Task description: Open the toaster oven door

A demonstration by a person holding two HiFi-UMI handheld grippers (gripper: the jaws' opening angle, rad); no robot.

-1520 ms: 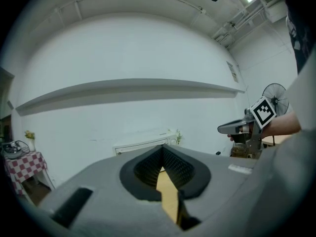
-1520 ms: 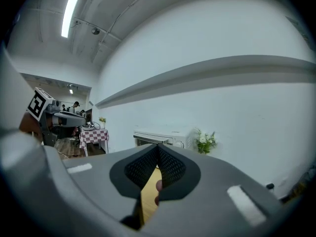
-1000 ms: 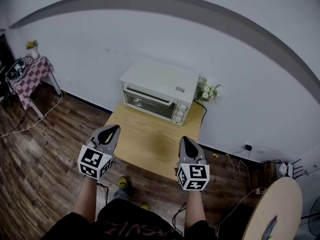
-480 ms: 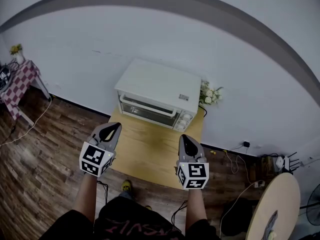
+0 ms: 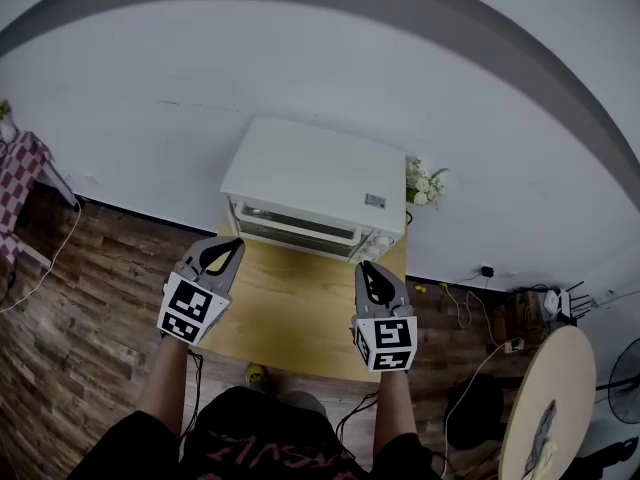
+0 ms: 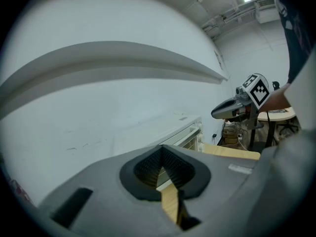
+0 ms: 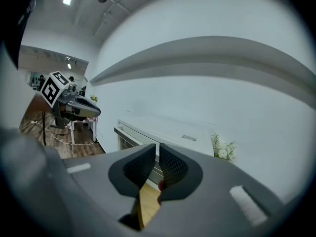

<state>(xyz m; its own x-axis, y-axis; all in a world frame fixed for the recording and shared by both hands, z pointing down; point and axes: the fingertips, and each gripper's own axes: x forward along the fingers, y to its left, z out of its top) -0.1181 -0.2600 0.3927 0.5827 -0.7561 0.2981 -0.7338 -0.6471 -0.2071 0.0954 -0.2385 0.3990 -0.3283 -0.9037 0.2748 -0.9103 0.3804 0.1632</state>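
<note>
On wood surface [image 5: 300,303], against wall [image 5: 300,68]: toaster oven [image 5: 315,180], door shut. L gripper [image 5: 234,243]: fingers closed, empty, held short of oven. R gripper [image 5: 367,267]: fingers just opening, slightly parted, nothing btwn.

This looks like a bare lab room: blank white wall [image 5: 300,58], wood floor [image 5: 80,308] strewn with cables [image 5: 470,303], exposed ceiling pipes [image 6: 237,11].
</note>
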